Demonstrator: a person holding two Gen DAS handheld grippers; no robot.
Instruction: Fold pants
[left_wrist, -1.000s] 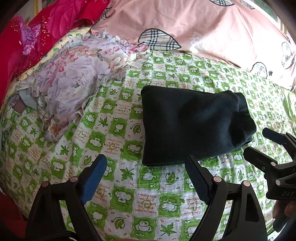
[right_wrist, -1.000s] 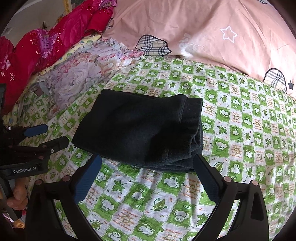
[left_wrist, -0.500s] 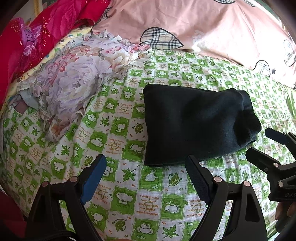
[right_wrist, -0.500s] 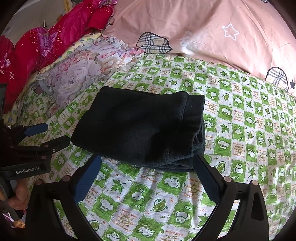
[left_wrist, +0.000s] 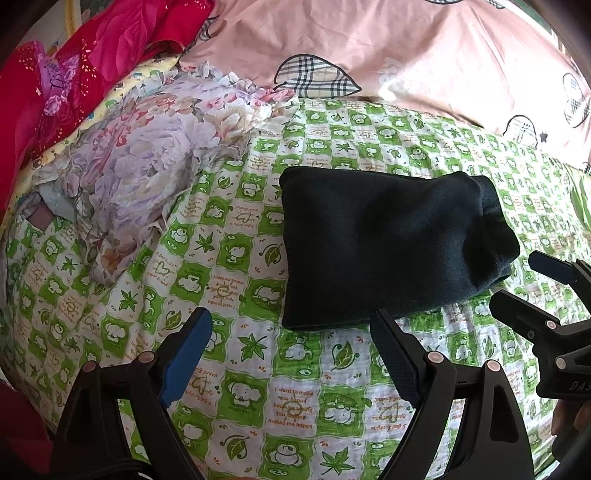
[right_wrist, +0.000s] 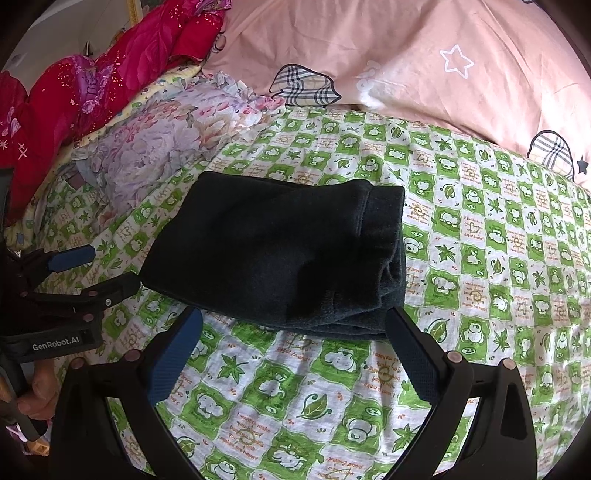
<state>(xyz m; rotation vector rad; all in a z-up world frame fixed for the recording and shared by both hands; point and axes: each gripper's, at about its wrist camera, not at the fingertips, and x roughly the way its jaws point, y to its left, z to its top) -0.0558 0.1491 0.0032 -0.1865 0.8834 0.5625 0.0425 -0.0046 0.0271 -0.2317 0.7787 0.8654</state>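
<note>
Left wrist view: folded dark pants (left_wrist: 388, 243) at 12 o'clock on green checked sheet (left_wrist: 236, 266); left gripper (left_wrist: 291, 325) fingers spread, empty. Right gripper (right_wrist: 295, 325) likewise spread, empty, pants at 12.

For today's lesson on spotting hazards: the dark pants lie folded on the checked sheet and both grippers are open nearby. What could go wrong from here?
1. The right end of the pants is a thick, rounded stack; a nudge from the right gripper could spill the layers.
2. The left gripper hangs over the thin sheet; closing low might pinch it.
3. The two grippers sit close together and may collide.
</note>
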